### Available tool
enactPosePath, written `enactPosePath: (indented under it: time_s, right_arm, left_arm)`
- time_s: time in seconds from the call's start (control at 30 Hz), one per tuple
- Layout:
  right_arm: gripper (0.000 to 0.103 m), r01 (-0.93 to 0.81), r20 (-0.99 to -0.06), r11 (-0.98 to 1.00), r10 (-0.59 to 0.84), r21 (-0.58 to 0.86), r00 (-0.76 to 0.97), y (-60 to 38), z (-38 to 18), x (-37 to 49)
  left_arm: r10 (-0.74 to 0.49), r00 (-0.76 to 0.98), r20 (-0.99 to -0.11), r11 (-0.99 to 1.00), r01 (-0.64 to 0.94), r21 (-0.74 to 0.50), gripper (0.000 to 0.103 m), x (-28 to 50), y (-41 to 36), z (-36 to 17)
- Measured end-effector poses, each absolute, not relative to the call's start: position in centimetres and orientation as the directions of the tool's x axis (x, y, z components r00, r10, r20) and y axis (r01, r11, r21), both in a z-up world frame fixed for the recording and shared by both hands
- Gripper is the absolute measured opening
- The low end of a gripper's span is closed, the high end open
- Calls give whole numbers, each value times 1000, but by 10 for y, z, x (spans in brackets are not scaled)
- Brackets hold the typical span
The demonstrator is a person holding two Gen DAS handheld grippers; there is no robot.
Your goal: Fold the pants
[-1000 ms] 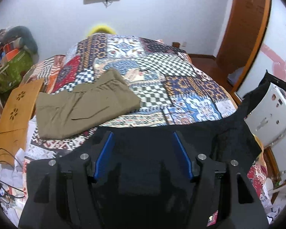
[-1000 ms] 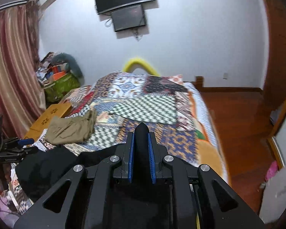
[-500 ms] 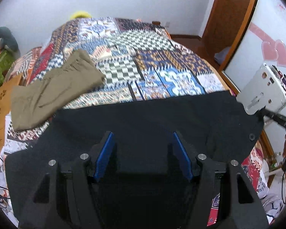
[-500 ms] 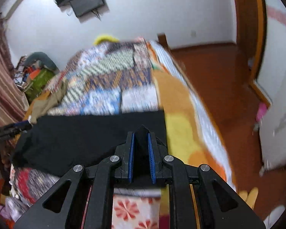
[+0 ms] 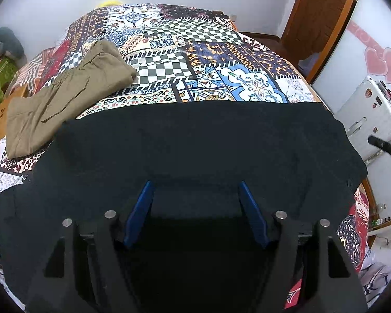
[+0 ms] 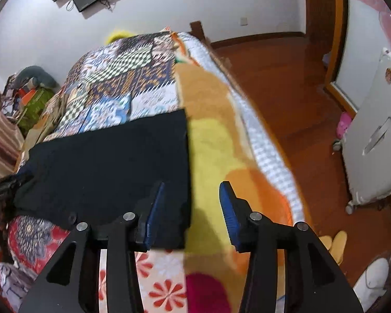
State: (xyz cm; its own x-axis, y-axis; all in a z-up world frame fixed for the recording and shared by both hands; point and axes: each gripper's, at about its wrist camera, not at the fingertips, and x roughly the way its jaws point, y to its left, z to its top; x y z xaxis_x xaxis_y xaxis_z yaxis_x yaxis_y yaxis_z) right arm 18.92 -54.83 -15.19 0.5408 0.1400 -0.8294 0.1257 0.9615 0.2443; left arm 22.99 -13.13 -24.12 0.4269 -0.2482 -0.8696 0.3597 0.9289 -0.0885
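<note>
The left gripper point(image 5: 195, 190) is opening, its blue pads clear of the flat black fabric pants point(image 5: 195, 140) spread beneath and ahead on the patchwork bedspread point(image 5: 221, 78). The right gripper point(image 6: 191, 190) is opening astride the pants' edge, gripping nothing. Folded khaki pants point(image 5: 65, 96) lie beyond, left.

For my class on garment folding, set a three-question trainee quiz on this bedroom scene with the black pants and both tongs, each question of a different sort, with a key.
1. True or false: the black pants lie spread across the near end of the bed.
2. Which garment lies folded beyond the black pants in the left wrist view? A) khaki pants B) a red shirt C) a white towel
3. Fill in: the right tongs have nothing pressed between their pads, and their jaws are ____.

Key: 1 true; 2 A; 3 opening. The left tongs are opening over the black cloth too.
</note>
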Motion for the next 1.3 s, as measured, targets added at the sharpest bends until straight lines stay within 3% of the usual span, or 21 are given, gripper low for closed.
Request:
enactPosePath:
  time_s: [0.57,0.9,1.3]
  right_arm:
    - [40,67,-836,964,189,259,516,-530,-203,275]
    - [13,21,-814,983,140,184,564,-519,-196,270]
    - [11,4,-751,1000,-6,-4,660,-501,-165,261]
  left_arm:
    - [-224,454,-862,943,324,-75,83,230,-133,-247]
    - [-219,460,-860,945,321,-68,86,231,-134,-249]
    - [-215,461,-861,946,317,-66,87,231,-133,-249]
